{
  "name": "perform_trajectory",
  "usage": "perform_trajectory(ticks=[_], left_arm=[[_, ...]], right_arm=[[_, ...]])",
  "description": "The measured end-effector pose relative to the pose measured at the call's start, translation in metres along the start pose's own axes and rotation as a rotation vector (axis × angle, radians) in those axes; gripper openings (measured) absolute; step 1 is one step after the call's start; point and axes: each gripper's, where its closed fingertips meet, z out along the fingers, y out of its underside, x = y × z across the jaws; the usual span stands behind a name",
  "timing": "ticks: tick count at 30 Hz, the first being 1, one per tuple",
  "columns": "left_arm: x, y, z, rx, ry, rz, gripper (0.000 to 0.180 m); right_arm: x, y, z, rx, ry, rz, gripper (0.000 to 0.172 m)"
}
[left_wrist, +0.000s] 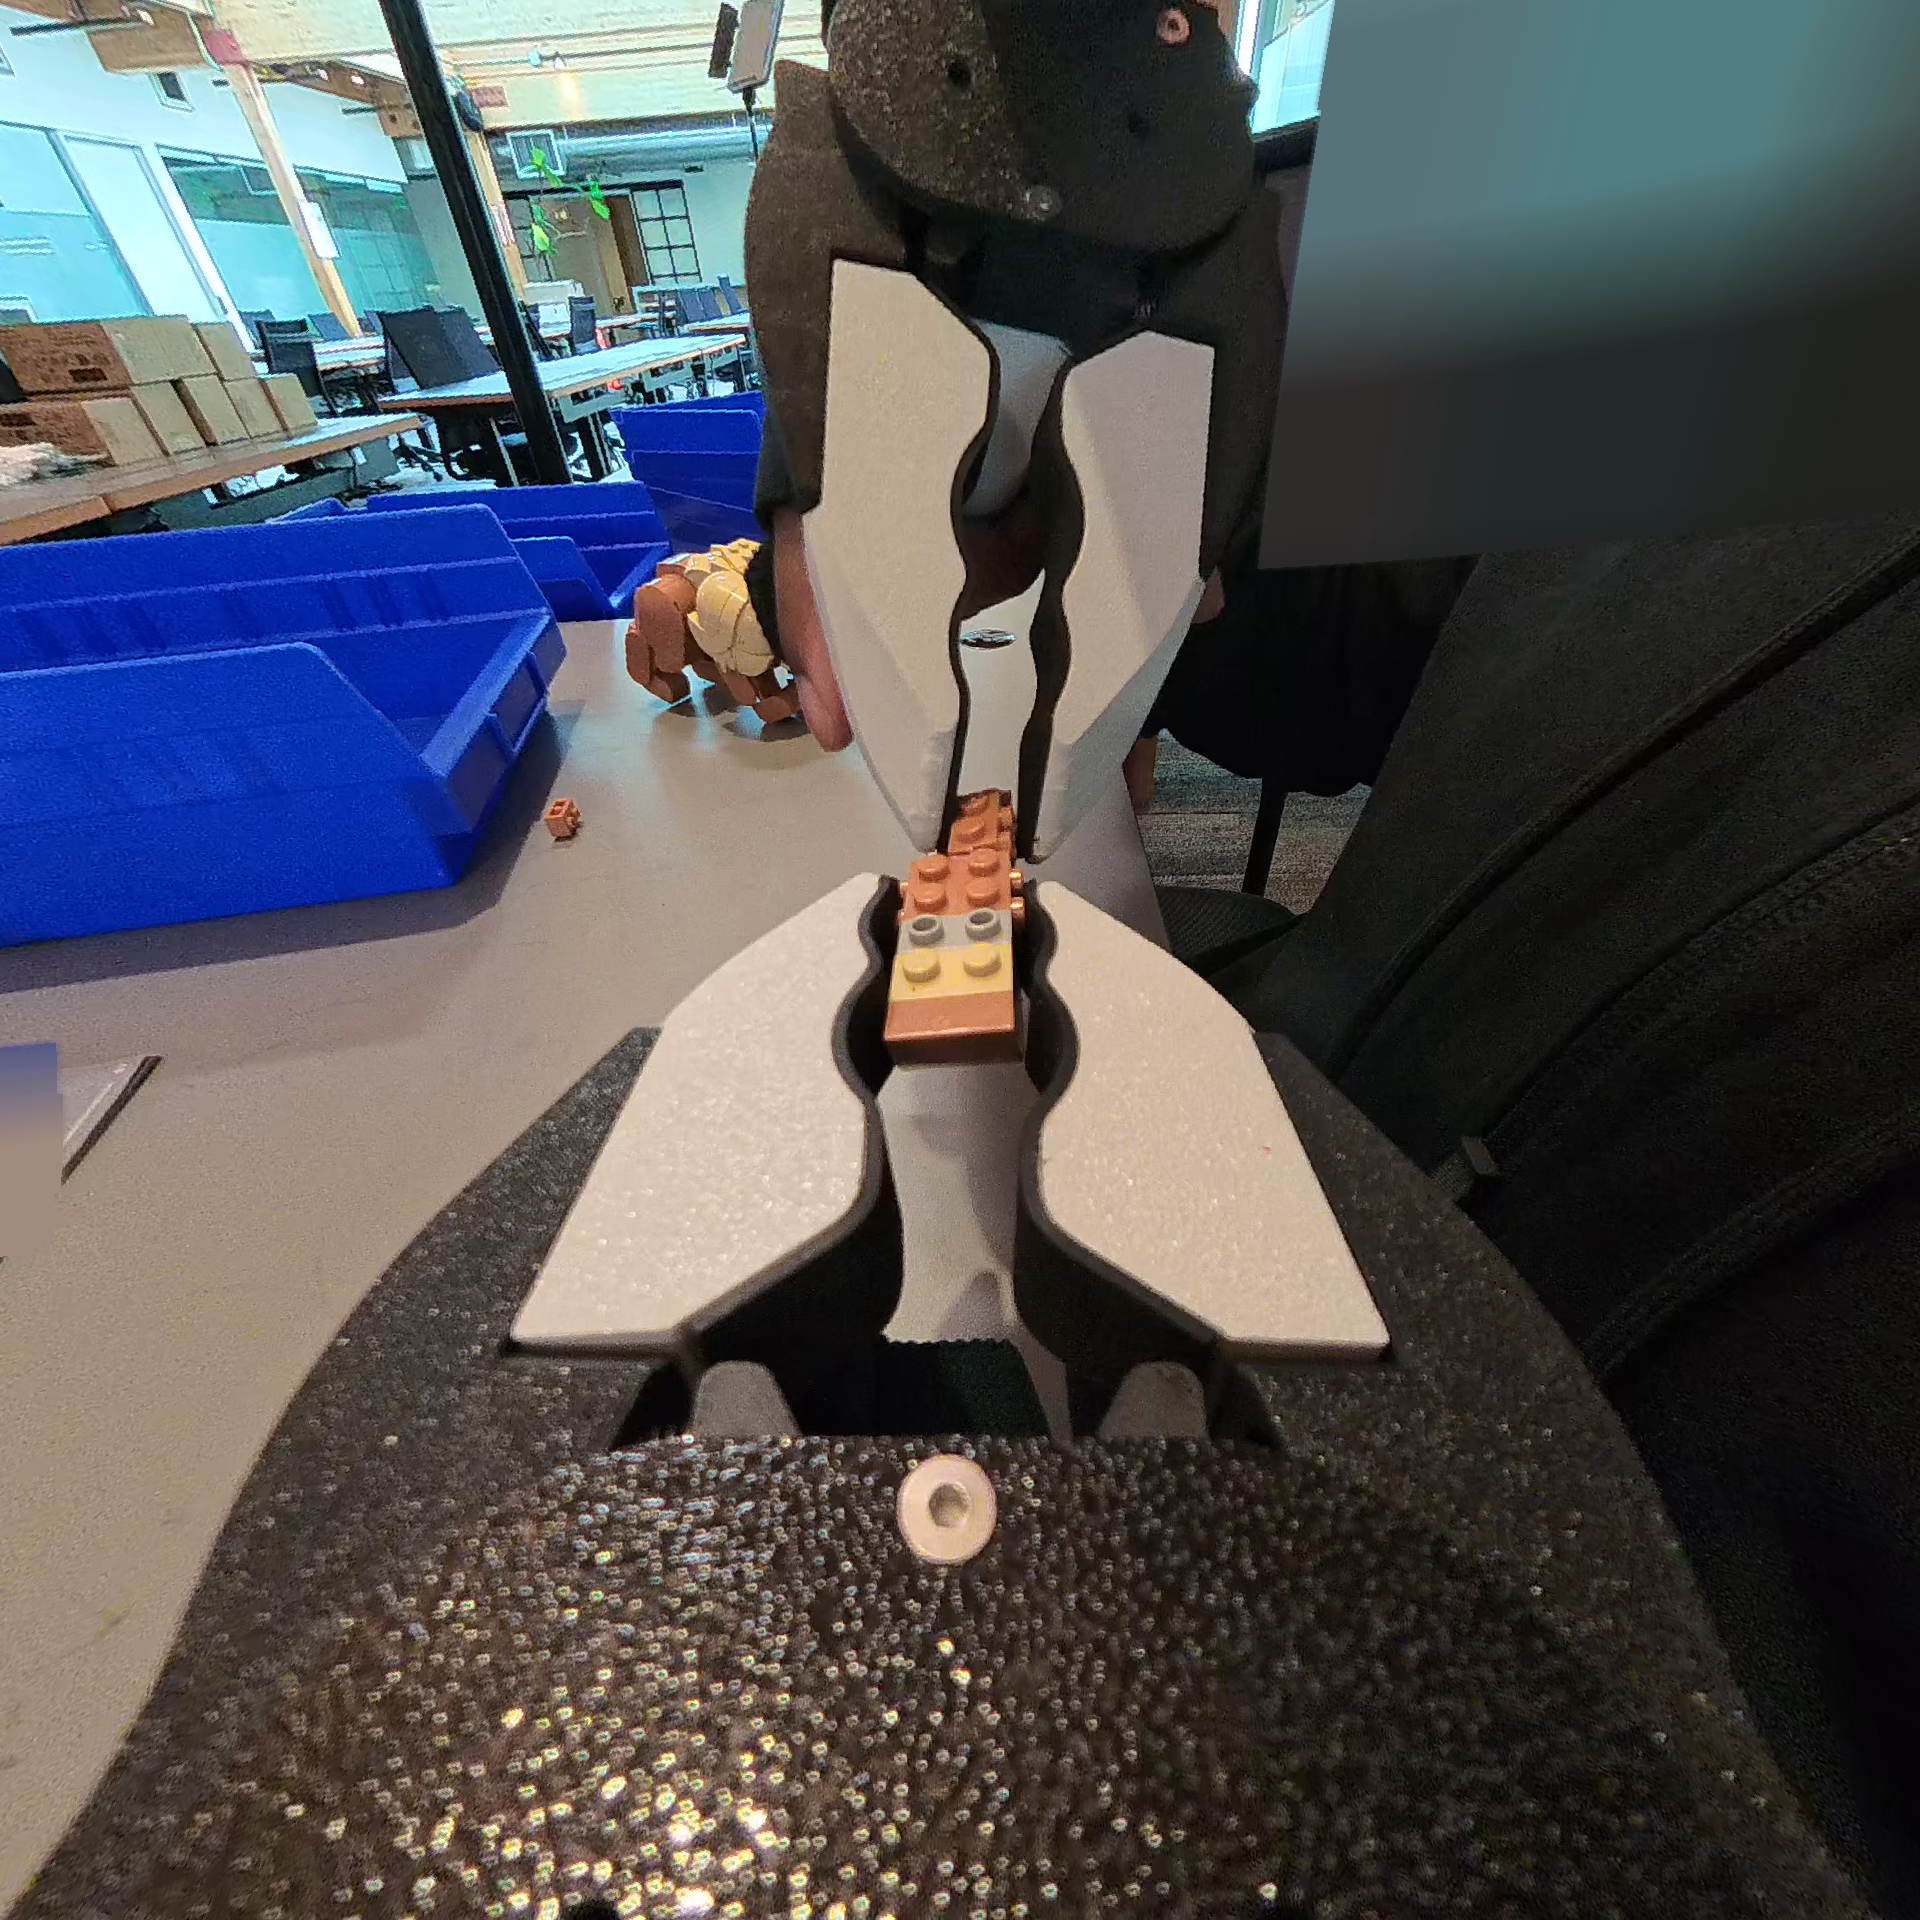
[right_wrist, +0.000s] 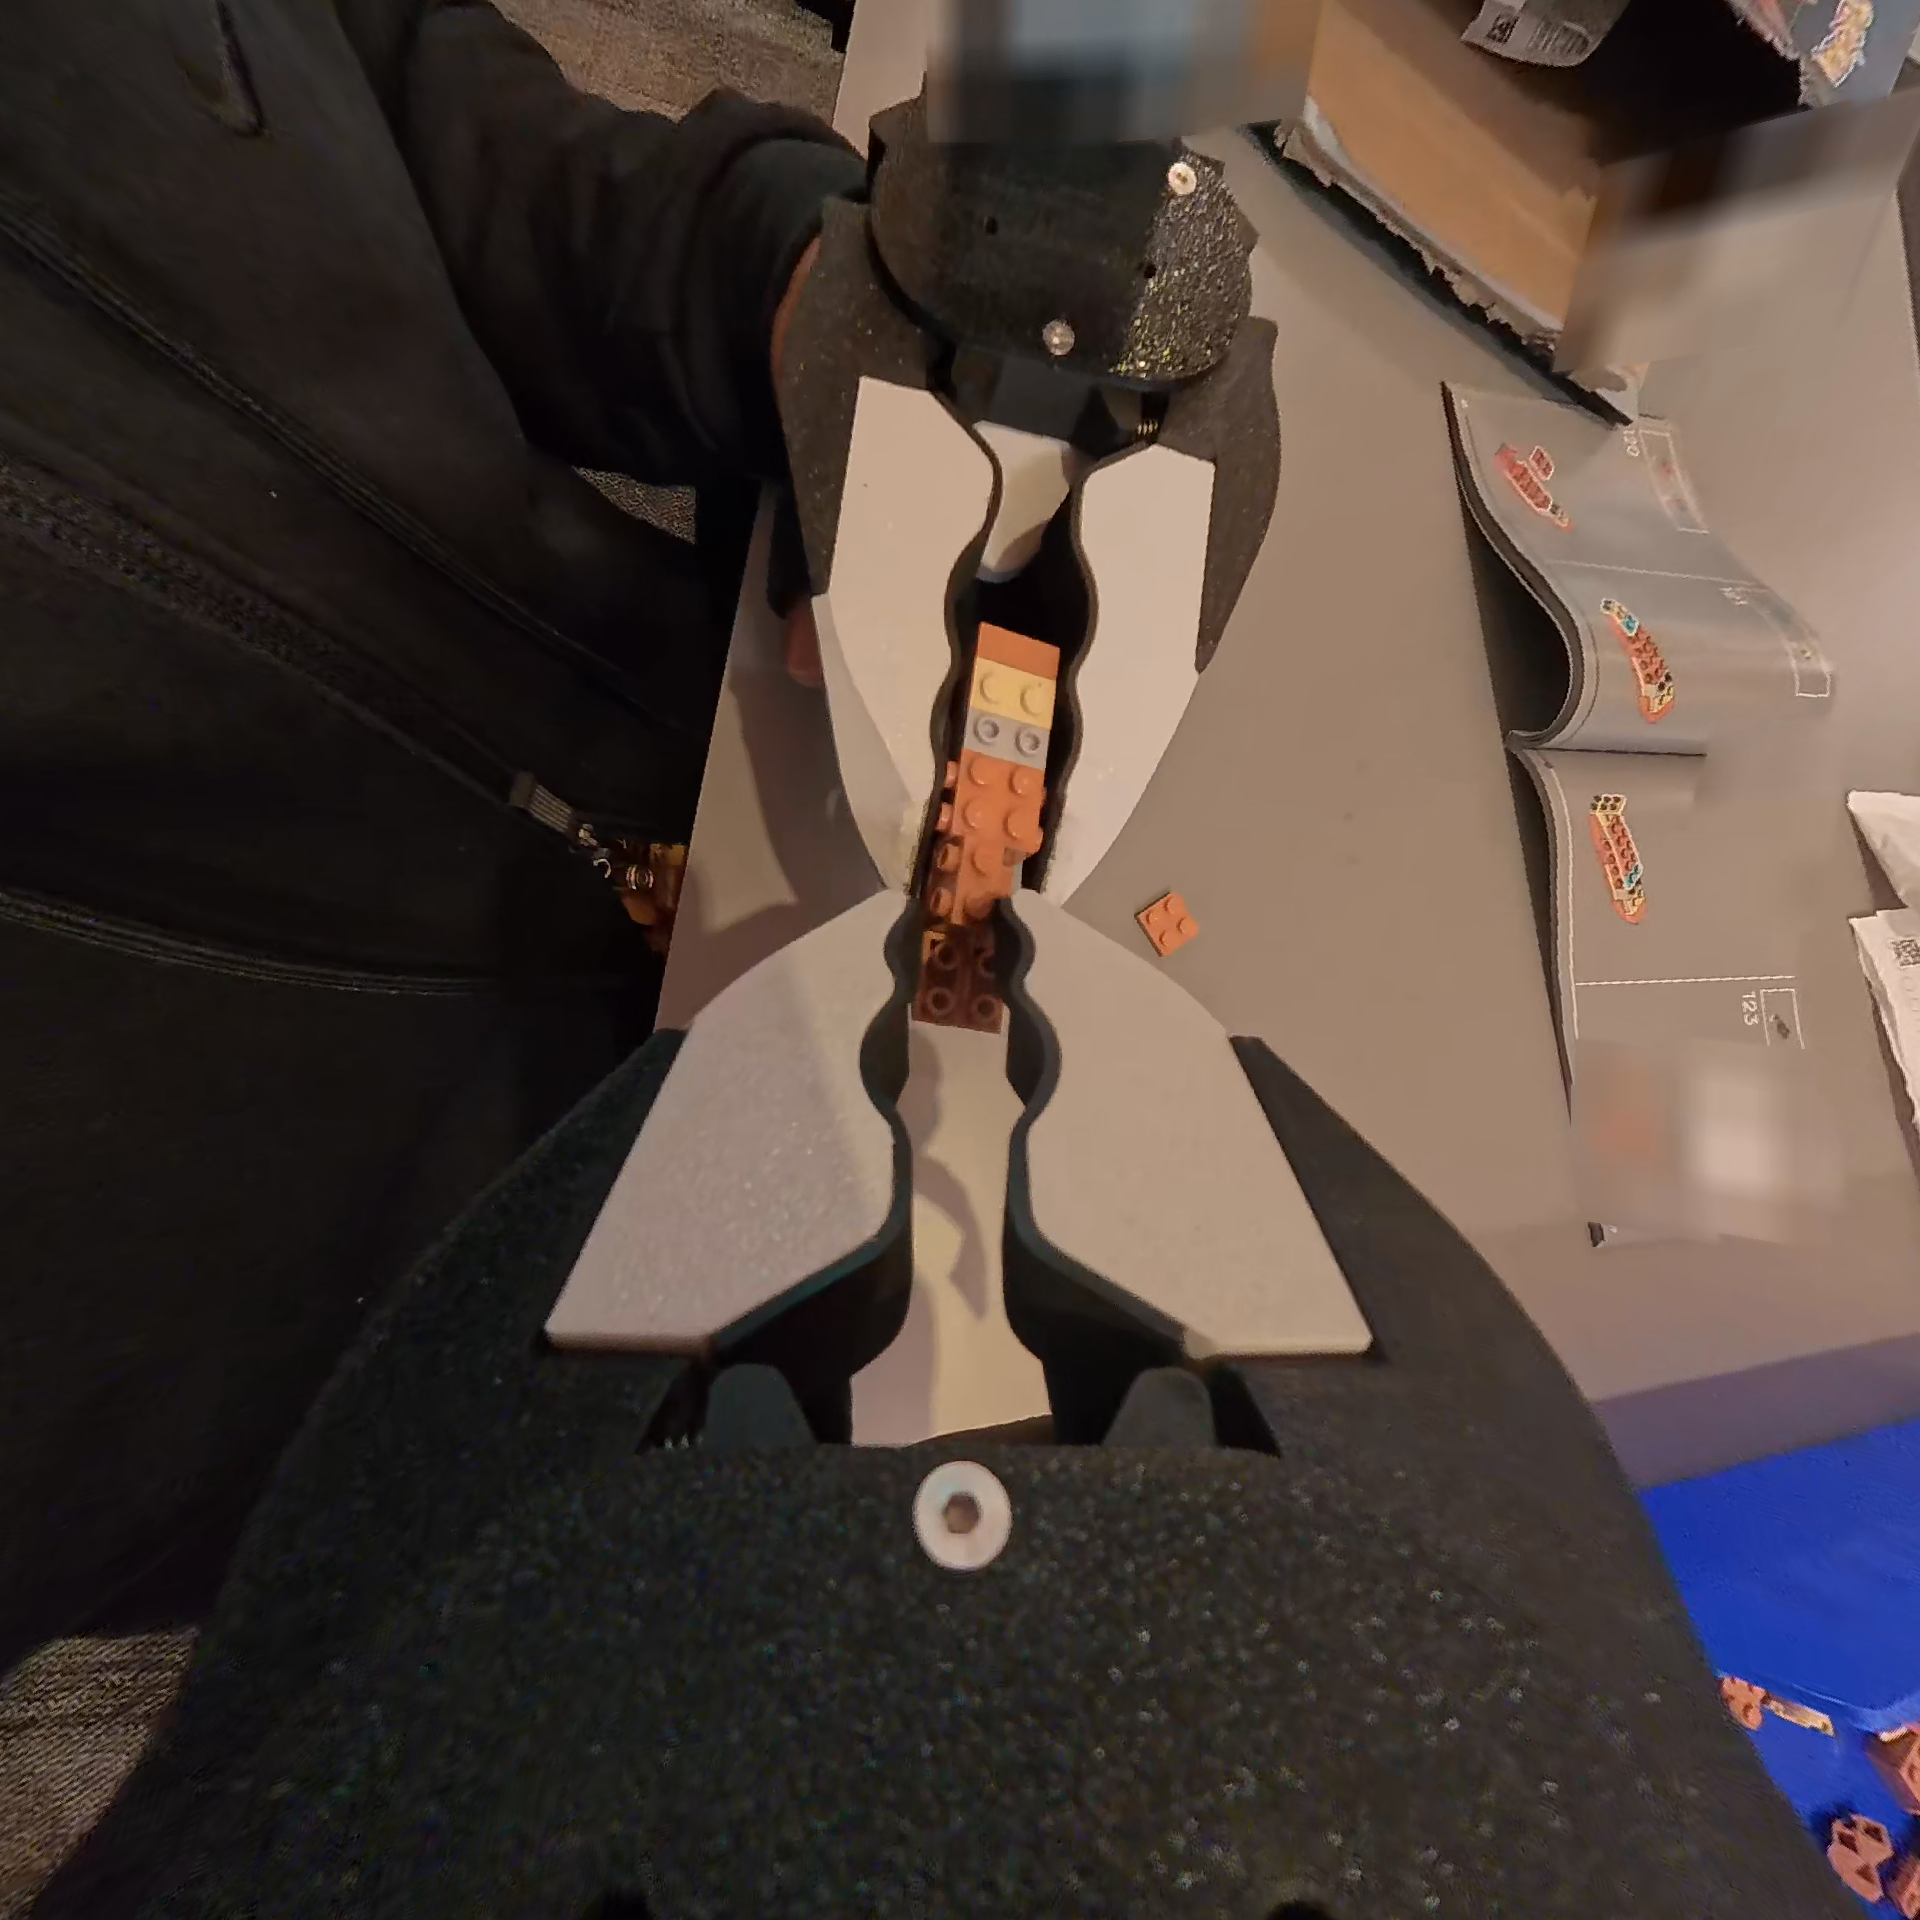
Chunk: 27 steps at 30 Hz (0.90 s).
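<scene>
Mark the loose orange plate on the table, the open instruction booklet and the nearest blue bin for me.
loose orange plate (right_wrist: 1167, 923), right wrist view, studded top.
instruction booklet (right_wrist: 1662, 582), right wrist view, upper curled page.
blue bin (left_wrist: 208, 790), left wrist view, front side wall.

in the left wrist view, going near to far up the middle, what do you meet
Left gripper with its fingers around the near end of the brick assembly → right gripper shut on the assembly's far end → brown and cream brick model on the grey table → blue bins.
</scene>
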Motion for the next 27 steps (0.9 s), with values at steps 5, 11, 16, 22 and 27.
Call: perform_trajectory(ticks=[5, 11, 16, 22, 27], left_arm=[[-0.0007, -0.0009, -0.0004, 0.006, -0.002, -0.006, 0.021], [-0.0009, -0.0019, -0.0007, 0.013, -0.002, -0.009, 0.021], [-0.0012, -0.0022, -0.0009, 0.016, -0.002, -0.013, 0.021], [-0.0025, -0.0024, -0.0013, 0.017, -0.009, -0.015, 0.021], [-0.0017, -0.0024, -0.0011, 0.017, -0.004, -0.013, 0.021]], right_arm=[[-0.0008, 0.0012, 0.0011, 0.009, 0.014, -0.036, 0.019], [-0.0020, 0.0007, 0.0003, 0.022, 0.034, -0.075, 0.022], [-0.0013, -0.0003, 0.0011, 0.010, 0.058, -0.115, 0.022], [-0.0014, -0.0030, 0.0015, 0.015, 0.063, -0.127, 0.021], [0.0005, -0.0012, 0.0030, 0.001, 0.073, -0.132, 0.021]])
